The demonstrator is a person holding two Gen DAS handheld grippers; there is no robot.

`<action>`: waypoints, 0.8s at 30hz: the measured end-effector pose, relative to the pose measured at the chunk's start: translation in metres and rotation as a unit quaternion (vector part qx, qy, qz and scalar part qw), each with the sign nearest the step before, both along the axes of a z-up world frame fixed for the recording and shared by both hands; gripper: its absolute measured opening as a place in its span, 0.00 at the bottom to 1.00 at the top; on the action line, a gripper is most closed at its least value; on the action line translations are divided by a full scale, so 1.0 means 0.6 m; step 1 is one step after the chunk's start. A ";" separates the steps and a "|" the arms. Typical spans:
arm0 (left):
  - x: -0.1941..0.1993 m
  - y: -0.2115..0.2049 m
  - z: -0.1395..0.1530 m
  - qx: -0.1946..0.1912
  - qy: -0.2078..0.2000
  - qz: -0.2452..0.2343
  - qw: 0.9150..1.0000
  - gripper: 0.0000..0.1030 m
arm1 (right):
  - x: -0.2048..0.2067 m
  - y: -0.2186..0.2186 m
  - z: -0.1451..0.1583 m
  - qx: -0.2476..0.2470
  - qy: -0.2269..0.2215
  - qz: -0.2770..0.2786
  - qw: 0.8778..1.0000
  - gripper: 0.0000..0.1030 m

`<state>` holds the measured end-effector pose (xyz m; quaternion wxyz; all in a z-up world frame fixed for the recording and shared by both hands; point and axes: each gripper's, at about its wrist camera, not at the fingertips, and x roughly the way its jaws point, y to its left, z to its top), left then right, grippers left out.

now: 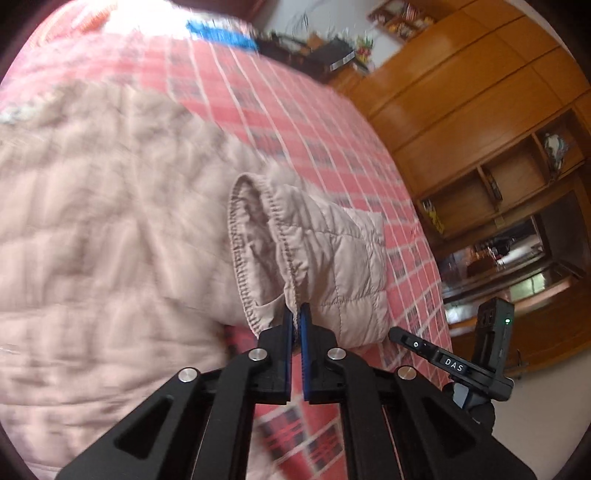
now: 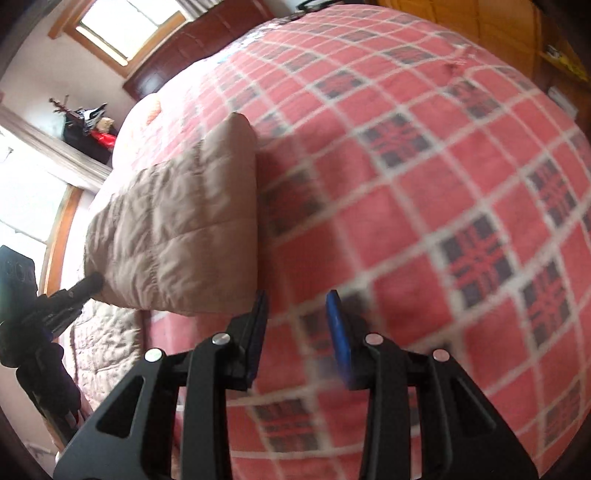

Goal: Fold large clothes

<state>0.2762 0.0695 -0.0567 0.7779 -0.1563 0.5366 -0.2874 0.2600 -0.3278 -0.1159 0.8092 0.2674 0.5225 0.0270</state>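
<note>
A bed fills both views, covered by a red plaid bedspread [image 2: 424, 192] with white grid lines and dark crossed squares. On it lies a beige quilted jacket [image 1: 92, 229], its body blurred across the left of the left wrist view. The left gripper [image 1: 295, 314] has its blue-padded fingers pressed together on the elastic cuff of the sleeve [image 1: 325, 258], which is raised off the bedspread — the cuff opening gapes toward the camera. In the right wrist view the same sleeve [image 2: 184, 221] hangs lifted over the plaid, pinched at its far end by the other tool. The right gripper [image 2: 297, 306] is spread and holds nothing, just above the cover beside the sleeve. Around the bed stand a wooden wardrobe [image 1: 480, 92] with open shelves, a cluttered surface beyond it, and bright windows [image 2: 122, 26] with wooden frames.
</note>
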 end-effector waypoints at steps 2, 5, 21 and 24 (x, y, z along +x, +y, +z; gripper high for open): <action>-0.002 0.042 0.017 -0.001 -0.014 0.020 1.000 0.03 | 0.015 0.014 0.000 0.015 -0.008 0.007 1.000 0.32; 0.000 0.106 0.041 0.002 -0.036 0.050 0.998 0.03 | 0.038 0.042 0.007 0.035 -0.018 0.028 0.999 0.33; -0.002 0.458 0.075 0.055 -0.075 0.210 0.973 0.02 | 0.165 0.218 0.026 0.068 -0.001 0.133 0.989 0.45; 0.002 0.499 0.067 0.057 -0.072 0.227 0.970 0.02 | 0.188 0.254 0.024 0.066 0.004 0.156 0.985 0.45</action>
